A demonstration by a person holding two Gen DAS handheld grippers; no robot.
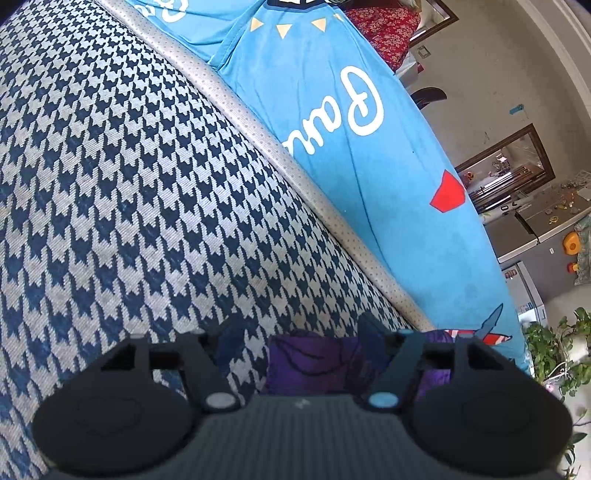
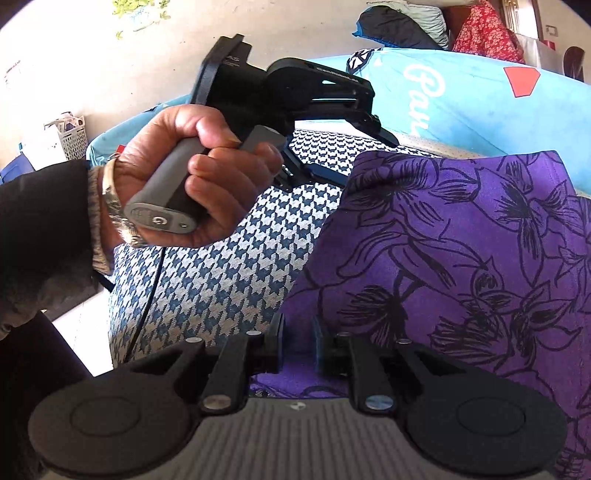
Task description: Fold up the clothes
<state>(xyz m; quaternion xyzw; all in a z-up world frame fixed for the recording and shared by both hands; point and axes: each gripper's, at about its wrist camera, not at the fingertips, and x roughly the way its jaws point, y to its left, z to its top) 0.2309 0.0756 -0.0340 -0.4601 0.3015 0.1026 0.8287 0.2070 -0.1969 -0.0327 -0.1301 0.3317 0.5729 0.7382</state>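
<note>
A purple cloth with black flower outlines (image 2: 461, 240) lies spread over a blue-and-white houndstooth cover (image 2: 221, 273). My right gripper (image 2: 297, 341) is at the cloth's near left edge, its fingers close together and pinching the fabric. A hand (image 2: 177, 177) holds my left gripper (image 2: 354, 155) at the cloth's far left corner. In the left wrist view that gripper (image 1: 295, 332) stands open, and a fold of the purple cloth (image 1: 310, 362) lies loose between and under its wide-set fingers.
A light blue sheet with white lettering (image 1: 314, 129) lies beyond the cover's grey dotted border (image 1: 295, 177). A red floral cloth (image 2: 487, 33) and a dark bundle (image 2: 399, 26) sit at the back. A leafy plant (image 1: 554, 350) and grey cabinets (image 1: 524, 229) stand off the right edge.
</note>
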